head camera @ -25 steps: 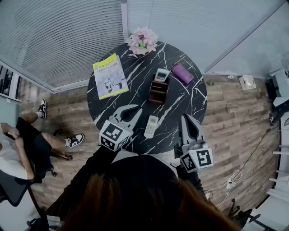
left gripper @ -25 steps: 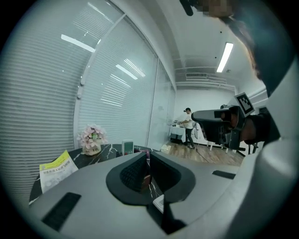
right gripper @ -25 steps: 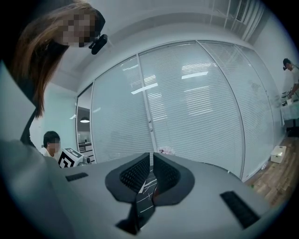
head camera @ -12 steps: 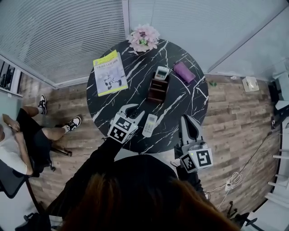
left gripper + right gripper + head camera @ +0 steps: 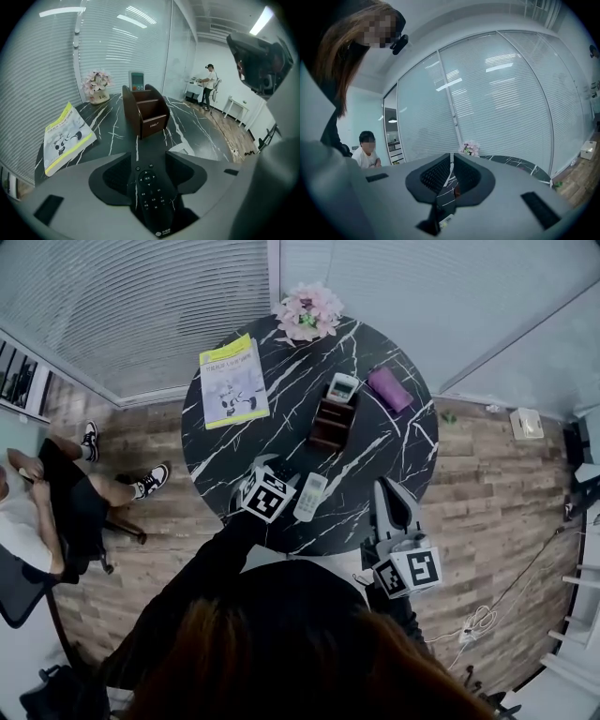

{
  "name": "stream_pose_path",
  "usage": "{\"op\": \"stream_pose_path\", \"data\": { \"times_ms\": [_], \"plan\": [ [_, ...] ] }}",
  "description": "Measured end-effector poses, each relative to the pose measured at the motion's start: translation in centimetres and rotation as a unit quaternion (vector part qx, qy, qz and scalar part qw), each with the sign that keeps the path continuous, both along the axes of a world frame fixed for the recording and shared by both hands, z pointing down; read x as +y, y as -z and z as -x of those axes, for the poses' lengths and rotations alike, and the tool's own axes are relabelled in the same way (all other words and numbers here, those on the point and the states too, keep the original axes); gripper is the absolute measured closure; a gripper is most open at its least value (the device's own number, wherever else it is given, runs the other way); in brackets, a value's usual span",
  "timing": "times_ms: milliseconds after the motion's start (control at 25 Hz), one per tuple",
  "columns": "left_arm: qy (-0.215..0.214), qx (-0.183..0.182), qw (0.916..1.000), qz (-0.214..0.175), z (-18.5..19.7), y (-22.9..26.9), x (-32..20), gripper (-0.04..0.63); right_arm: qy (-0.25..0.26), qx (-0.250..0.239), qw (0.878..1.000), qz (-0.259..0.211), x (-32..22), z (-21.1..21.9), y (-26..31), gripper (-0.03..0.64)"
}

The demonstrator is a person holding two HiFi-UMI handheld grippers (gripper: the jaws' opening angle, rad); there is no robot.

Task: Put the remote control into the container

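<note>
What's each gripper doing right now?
Left gripper: jaws have just been opening, black remote between them, ungripped.
Right gripper: jaws shut, empty.

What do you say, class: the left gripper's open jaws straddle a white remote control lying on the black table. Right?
Wrong colour: the remote control between the left gripper's jaws, which have just been opening, is black, not white, as the left gripper view shows. The rest holds.

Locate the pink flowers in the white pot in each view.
Head view: pink flowers at top centre, on the table's far edge.
Left gripper view: the flowers at upper left, against the blinds.
Right gripper view: the flowers just right of centre.
Shared landmark: the round black white-veined marble table.
</note>
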State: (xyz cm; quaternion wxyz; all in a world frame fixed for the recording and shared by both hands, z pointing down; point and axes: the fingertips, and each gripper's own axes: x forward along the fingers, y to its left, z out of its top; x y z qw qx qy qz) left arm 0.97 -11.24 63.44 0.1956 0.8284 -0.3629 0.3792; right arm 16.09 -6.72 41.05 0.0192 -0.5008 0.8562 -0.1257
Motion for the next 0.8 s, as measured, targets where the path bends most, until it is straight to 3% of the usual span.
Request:
{"op": "stream_pose_path", "data": {
  "times_ms": [160,360,800],
  "plan": [
    [0.012,-0.026,0.9991,0.032,0.5,-1.8,-0.2,0.366,0.004,-0.003,1.0,0.003,-0.1,-0.3,-0.3,0.584],
    [0.034,-0.028,0.9964,0.073,0.6,-3.3,-0.6,0.325,0.005,-0.006,1.0,0.008,-0.4,-0.9,-0.6,0.584],
    [0.058,-0.055,0.9898,0.118,0.7,-5.4,-1.4,0.318,0.011,-0.009,1.0,0.014,-1.1,-1.5,-0.9,0.584]
  ]
}}
